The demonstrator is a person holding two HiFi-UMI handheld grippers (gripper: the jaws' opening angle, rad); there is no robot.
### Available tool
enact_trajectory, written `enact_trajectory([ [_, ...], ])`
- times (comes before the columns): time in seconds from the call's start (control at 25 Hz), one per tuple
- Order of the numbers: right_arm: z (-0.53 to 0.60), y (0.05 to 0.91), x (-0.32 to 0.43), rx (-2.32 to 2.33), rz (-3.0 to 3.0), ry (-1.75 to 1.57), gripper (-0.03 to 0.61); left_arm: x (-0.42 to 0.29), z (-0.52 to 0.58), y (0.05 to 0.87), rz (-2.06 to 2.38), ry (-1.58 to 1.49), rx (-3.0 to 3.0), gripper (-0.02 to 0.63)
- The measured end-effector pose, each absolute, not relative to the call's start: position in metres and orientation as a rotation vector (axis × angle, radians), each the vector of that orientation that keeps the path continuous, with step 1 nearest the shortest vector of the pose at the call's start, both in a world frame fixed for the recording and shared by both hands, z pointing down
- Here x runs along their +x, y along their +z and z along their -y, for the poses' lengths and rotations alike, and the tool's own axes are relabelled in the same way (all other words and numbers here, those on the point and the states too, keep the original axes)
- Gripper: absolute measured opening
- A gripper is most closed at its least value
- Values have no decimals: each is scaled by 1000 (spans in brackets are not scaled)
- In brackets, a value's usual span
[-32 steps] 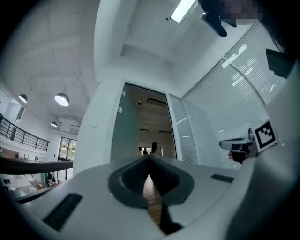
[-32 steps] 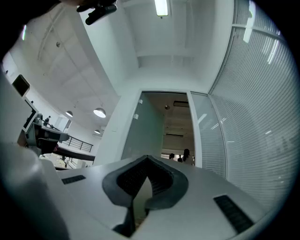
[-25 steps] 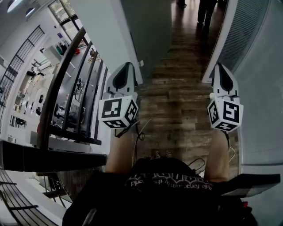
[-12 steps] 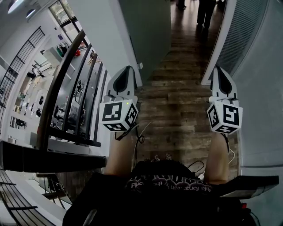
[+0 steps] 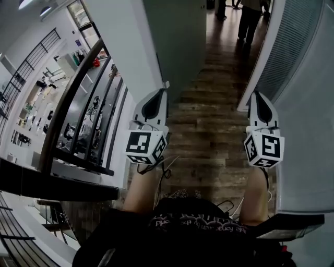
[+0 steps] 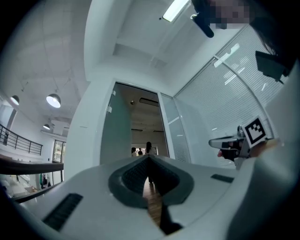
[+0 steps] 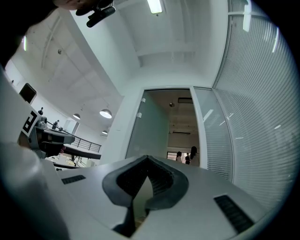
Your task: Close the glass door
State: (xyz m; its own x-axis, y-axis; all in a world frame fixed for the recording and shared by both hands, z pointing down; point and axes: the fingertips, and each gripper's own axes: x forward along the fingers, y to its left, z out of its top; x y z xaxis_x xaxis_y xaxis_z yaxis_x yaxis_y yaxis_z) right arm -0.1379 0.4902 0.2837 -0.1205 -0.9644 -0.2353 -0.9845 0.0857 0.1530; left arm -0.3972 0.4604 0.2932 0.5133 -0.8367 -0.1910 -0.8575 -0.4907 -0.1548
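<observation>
The glass door (image 5: 177, 36) is a tall frosted pane that stands open ahead, swung back on the left side of the doorway; it also shows in the left gripper view (image 6: 117, 136) and the right gripper view (image 7: 150, 131). My left gripper (image 5: 162, 90) is shut with nothing in it and points at the doorway, short of the door. In its own view the left gripper (image 6: 149, 156) shows jaws meeting at the tip. My right gripper (image 5: 256, 94) is level with it by the right wall, shut and empty, and its jaws also meet in its own view (image 7: 147, 157).
A dark handrail with bars (image 5: 68, 109) runs along the left over a lower floor. A wooden floor (image 5: 209, 130) leads through the doorway, where people (image 5: 250, 15) stand further on. A glass wall with blinds (image 5: 292, 47) lines the right side.
Both grippers have shifted a little towards the doorway and lower in the picture, the left one also rightwards. The door and the people ahead look slightly nearer. Both stayed shut.
</observation>
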Motion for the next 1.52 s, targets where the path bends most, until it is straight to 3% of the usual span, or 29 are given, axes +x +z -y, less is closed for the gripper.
enact_trajectory([
  [1.52, -252, 289, -81, -2079, -2240, 365, 2, -336, -202, 301, -1453, 113, -2598, 2],
])
